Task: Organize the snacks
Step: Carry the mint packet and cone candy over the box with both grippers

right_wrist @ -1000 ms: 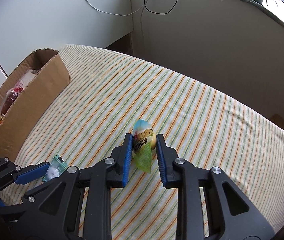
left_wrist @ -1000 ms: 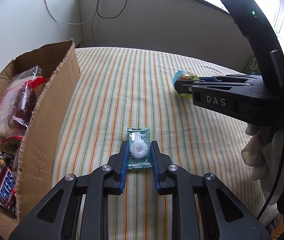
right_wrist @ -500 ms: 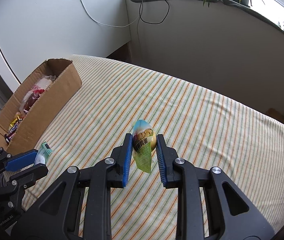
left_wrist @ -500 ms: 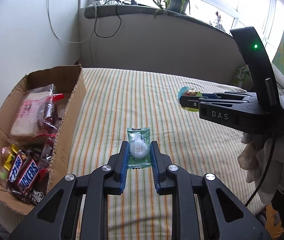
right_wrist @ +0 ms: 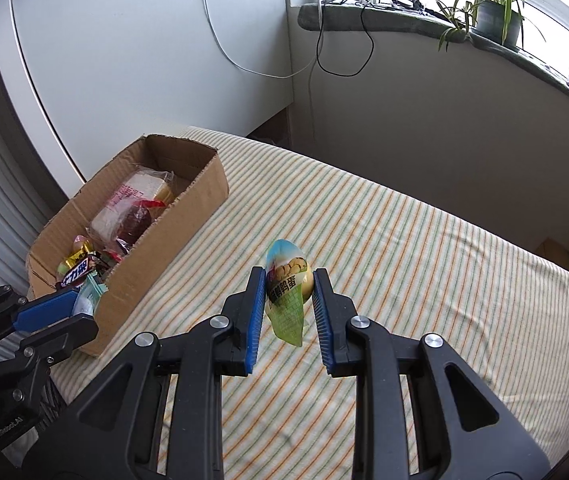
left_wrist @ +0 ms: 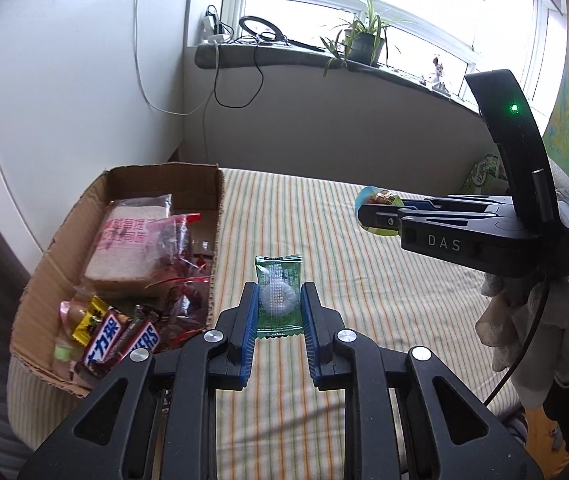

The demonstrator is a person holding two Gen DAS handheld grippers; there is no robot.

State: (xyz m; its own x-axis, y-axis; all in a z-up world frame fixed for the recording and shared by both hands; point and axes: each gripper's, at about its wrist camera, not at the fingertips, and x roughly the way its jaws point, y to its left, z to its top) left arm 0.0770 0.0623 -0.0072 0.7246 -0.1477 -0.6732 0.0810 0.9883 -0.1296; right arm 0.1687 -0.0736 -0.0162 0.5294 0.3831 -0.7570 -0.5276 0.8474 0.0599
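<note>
A bed with a striped sheet [right_wrist: 404,248] fills most of what I see, its green, orange and cream lines running away toward the grey wall under the windowsill. On its left edge sits my open cardboard box [right_wrist: 164,248], long side toward me. Inside it, at the far end, lies a bagged slice of bread [left_wrist: 132,236] with a clear bag of dark red snacks [left_wrist: 176,248] partly over it, and at the near end are two Snickers bars [left_wrist: 120,338] and a small yellow-wrapped candy [left_wrist: 90,322].

My right tongs [right_wrist: 289,294] are raised above the middle of the sheet, their blue pads pinching a packaged quail egg [right_wrist: 286,288], a green and blue pouch with a pale egg showing at its right side; the pouch tail hangs down between the pads. In the left view these tongs come in from the right with the pouch at their tip.

My left tongs [left_wrist: 278,300] are also closed on something: a small green mint candy [left_wrist: 278,296], its round white sweet squeezed between the pads. It is held up just right of the box's near end.
</note>
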